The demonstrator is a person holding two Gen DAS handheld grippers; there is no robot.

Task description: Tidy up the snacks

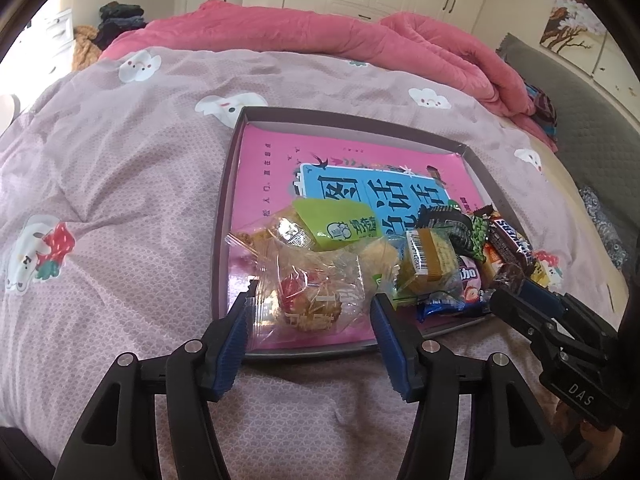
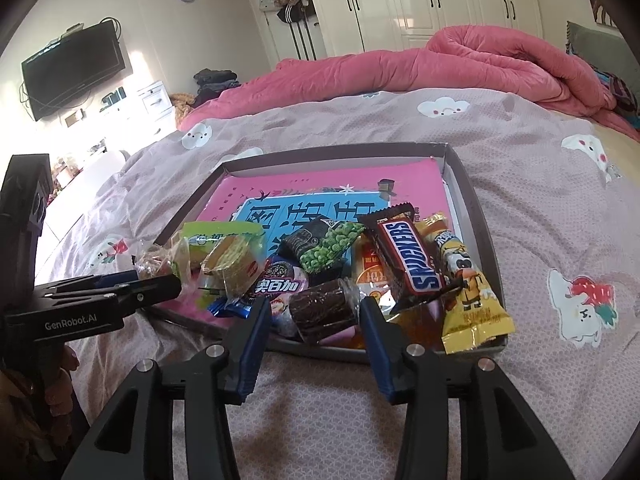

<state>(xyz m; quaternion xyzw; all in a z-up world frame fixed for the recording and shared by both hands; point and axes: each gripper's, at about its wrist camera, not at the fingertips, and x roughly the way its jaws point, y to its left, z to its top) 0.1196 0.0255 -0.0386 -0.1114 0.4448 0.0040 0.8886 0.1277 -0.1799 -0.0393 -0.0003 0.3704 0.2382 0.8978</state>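
A shallow box lid (image 1: 240, 148) with a pink printed bottom lies on the bed and holds a pile of snacks at its near end; it also shows in the right wrist view (image 2: 472, 216). My left gripper (image 1: 310, 312) is open, its jaws either side of a clear-wrapped pastry (image 1: 312, 296) without pressing it. My right gripper (image 2: 314, 314) is open around a dark brown wrapped roll (image 2: 322, 306). A Snickers bar (image 2: 408, 256), a green pea packet (image 2: 328, 248), a yellow packet (image 2: 472, 300) and a green packet (image 1: 340, 222) lie in the pile.
The lid rests on a mauve quilt with cartoon prints (image 1: 120, 200). A rumpled pink duvet (image 1: 360, 48) lies behind it. White wardrobes (image 2: 420, 0) and a wall TV (image 2: 72, 68) stand beyond the bed. The right gripper shows at the left view's right edge (image 1: 532, 300).
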